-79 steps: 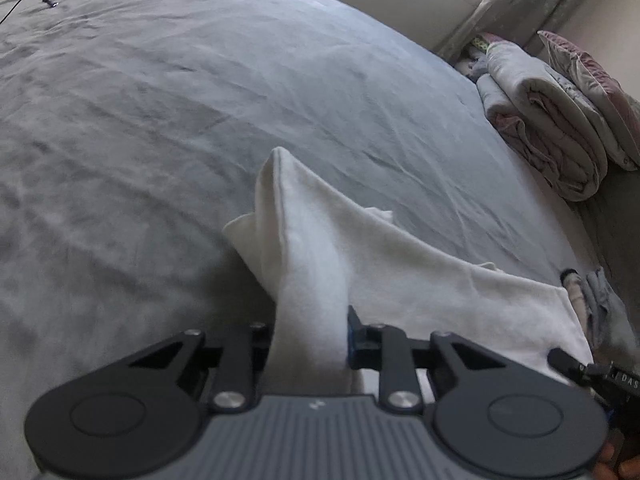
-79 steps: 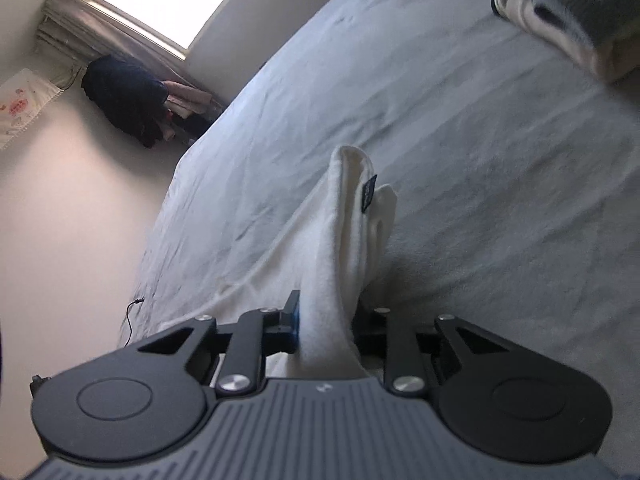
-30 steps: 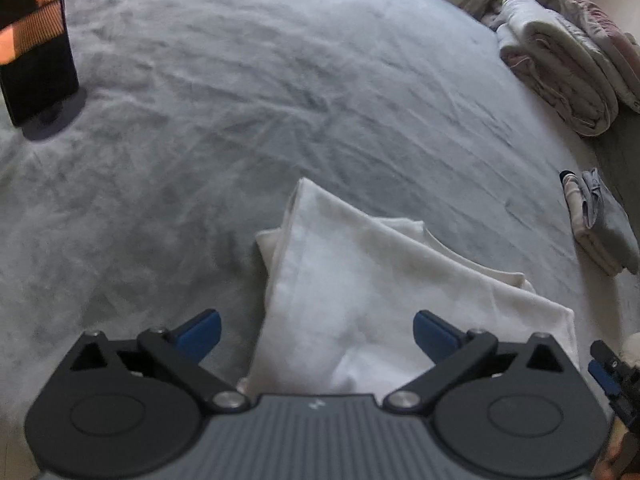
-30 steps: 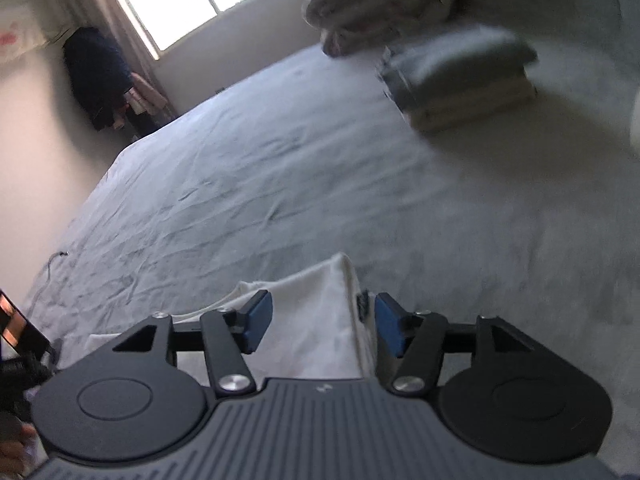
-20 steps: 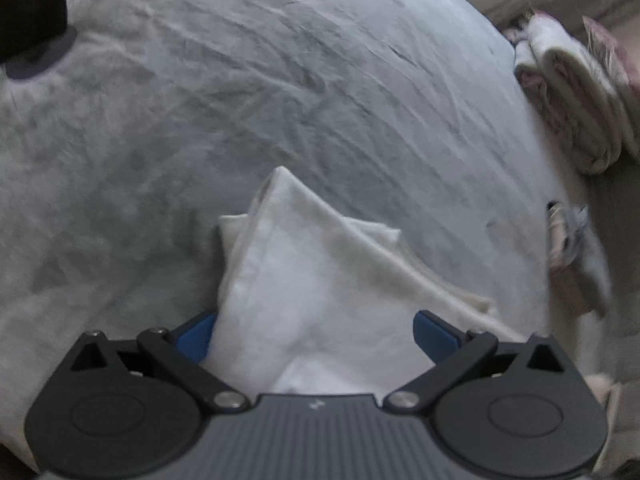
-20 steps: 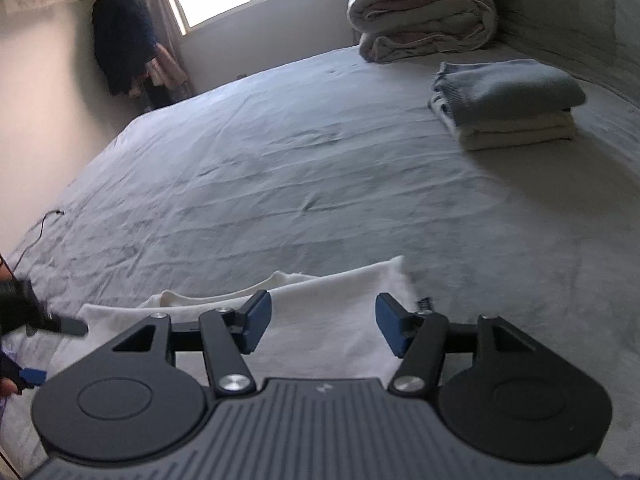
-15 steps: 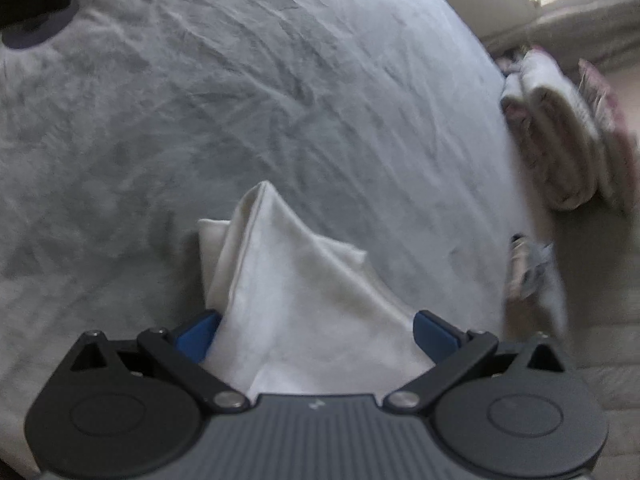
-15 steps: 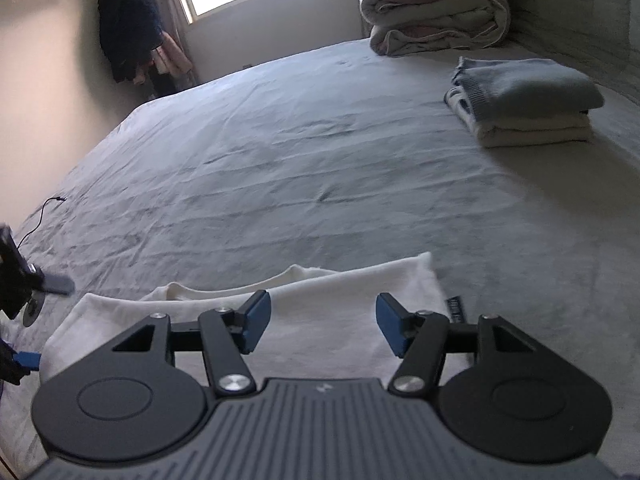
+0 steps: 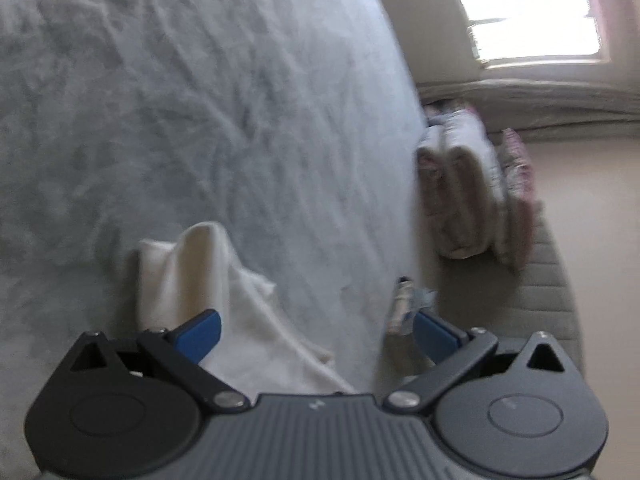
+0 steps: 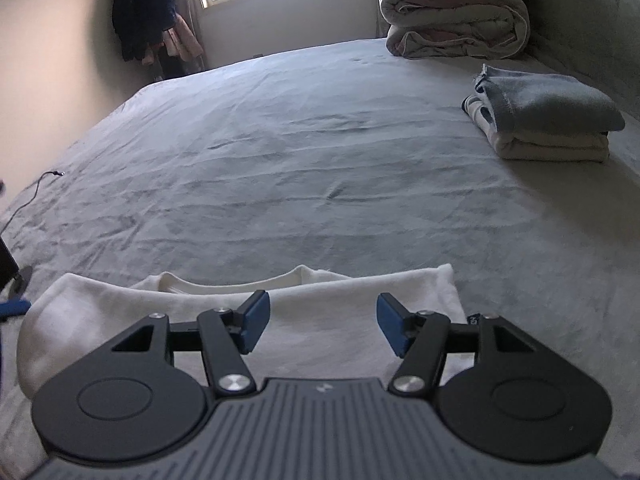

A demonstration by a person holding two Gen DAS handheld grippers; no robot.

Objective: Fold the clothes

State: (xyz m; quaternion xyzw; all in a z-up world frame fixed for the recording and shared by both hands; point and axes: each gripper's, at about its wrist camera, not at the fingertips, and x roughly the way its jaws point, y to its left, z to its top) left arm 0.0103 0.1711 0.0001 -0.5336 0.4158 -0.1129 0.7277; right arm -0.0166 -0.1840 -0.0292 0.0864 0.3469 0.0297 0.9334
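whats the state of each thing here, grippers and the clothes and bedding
left gripper: open, holding nothing
right gripper: open, holding nothing
white garment: folded over, lying on the bed, collar showing at the far edge
bed sheet: spread out, lightly wrinkled
folded clothes stack: folded, grey piece on top of cream ones
quilt: rolled up at the far end of the bed

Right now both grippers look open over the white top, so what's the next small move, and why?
Probably bring the right gripper down to pinch the white top at its right edge. Both jaws stand open and hold nothing, the left gripper too. The top lies folded flat on the grey bedsheet, still wider than the folded stack, so another fold seems due.
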